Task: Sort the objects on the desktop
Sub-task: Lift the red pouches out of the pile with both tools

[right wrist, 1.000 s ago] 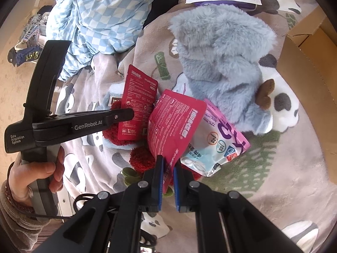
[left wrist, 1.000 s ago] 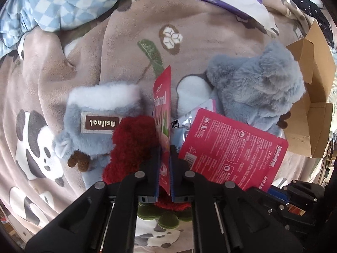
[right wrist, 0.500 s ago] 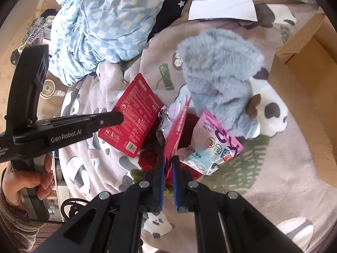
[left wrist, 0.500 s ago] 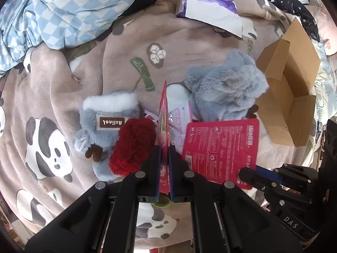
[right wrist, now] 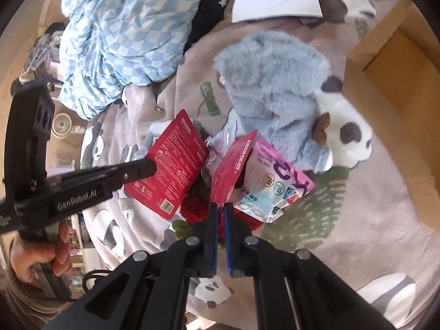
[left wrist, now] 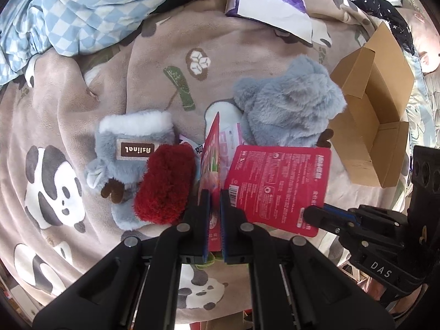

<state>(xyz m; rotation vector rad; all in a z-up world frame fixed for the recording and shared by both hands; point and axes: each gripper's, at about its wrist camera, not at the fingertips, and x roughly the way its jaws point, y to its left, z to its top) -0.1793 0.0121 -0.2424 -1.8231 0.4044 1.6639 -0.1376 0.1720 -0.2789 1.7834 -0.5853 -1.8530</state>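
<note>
My left gripper (left wrist: 214,192) is shut on a red snack packet (left wrist: 210,154), held edge-on above the blanket; it shows flat in the right wrist view (right wrist: 167,165). My right gripper (right wrist: 219,206) is shut on a second red packet (right wrist: 231,170), which shows flat in the left wrist view (left wrist: 277,189). Below them lie a pink and white pouch (right wrist: 275,184), a red fuzzy sock (left wrist: 165,184), a grey plush mitten (left wrist: 129,148) and a large grey plush toy (left wrist: 288,110).
An open cardboard box (left wrist: 376,110) stands at the right. A purple and white tissue pack (left wrist: 269,2) lies at the back. A blue checked quilt (left wrist: 68,8) is bunched at the back left. The panda blanket (left wrist: 55,181) covers the surface.
Both grippers have lifted and drawn back with their red packets. The right-hand packet has turned more edge-on in its own view.
</note>
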